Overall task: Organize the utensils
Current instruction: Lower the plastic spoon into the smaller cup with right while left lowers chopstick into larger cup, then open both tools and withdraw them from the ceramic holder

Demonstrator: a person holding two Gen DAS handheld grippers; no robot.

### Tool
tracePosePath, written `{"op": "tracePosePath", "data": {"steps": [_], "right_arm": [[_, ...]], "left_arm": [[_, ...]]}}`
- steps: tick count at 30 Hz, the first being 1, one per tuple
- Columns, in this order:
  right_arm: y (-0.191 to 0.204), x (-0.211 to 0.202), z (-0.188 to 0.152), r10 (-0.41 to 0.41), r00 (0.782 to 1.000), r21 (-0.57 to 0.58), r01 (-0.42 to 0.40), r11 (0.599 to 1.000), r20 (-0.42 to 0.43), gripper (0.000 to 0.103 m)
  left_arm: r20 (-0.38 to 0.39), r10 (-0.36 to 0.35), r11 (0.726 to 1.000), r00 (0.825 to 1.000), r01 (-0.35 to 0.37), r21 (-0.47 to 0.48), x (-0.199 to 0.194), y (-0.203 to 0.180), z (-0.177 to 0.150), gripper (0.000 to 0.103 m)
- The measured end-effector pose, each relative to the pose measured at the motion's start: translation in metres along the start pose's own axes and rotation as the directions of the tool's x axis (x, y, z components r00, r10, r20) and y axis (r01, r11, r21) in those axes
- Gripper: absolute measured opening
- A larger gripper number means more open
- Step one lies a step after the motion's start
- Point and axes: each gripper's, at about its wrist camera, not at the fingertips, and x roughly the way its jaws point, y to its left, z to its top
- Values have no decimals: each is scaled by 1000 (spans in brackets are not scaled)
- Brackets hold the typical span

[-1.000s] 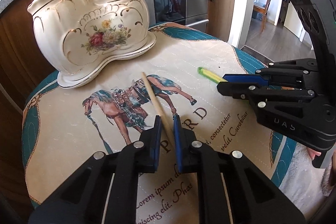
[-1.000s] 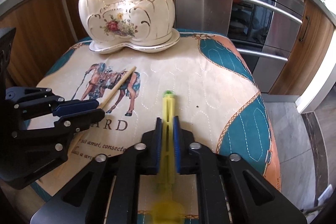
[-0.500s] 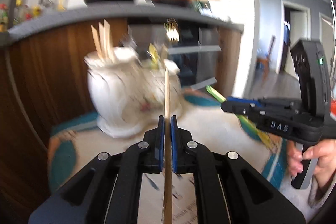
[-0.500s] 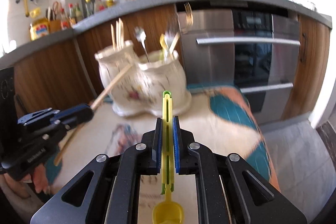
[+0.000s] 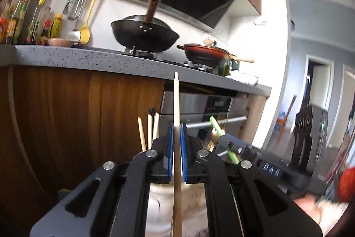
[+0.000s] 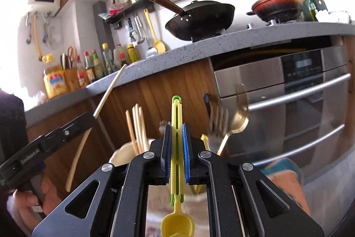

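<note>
My left gripper is shut on a wooden chopstick held upright; it also shows in the right wrist view. My right gripper is shut on a yellow-green spoon, bowl end down. Both are raised above the white ceramic utensil holder, mostly hidden behind the jaws. Several chopsticks stand in its left compartment. Forks stand in its right compartment.
A grey kitchen counter with a black wok and a red pan runs behind. A steel oven is at the right. Bottles stand on the counter. The teal tablecloth edge shows low right.
Both grippers have lifted their utensils off the tablecloth and tilted upward, rising to above the holder. The chopstick and spoon now point up.
</note>
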Motion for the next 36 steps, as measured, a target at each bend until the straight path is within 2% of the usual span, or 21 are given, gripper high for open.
{"op": "tracePosePath", "data": {"steps": [9, 14, 18, 22, 26, 30, 36], "right_arm": [[-15, 35, 9, 34, 999, 18, -34, 999, 27, 10], [-21, 38, 6, 33, 999, 28, -34, 999, 26, 10], [-21, 41, 2, 27, 999, 16, -27, 1000, 25, 10], [-17, 44, -2, 2, 1000, 1, -2, 1000, 31, 10], [-7, 47, -10, -65, 996, -78, 70, 995, 67, 10], [5, 51, -22, -126, 987, -188, 142, 972, 98, 11], [5, 48, -32, -139, 988, -208, 151, 966, 72, 11]], "left_arm": [[66, 10, 1000, 998, -8, -17, 51, 11, 10, 6], [106, 45, 998, 993, -49, 30, 64, 6, -2, 6], [128, 69, 995, 989, -77, 56, 59, 3, -12, 6], [114, 73, 995, 991, -81, 66, 48, 5, -18, 6], [82, 79, 993, 993, -86, 77, 36, 8, -27, 6], [44, 73, 993, 996, -76, 88, 32, 6, -36, 6], [5, 86, 988, 996, -86, 130, 29, -1, -49, 6]]}}
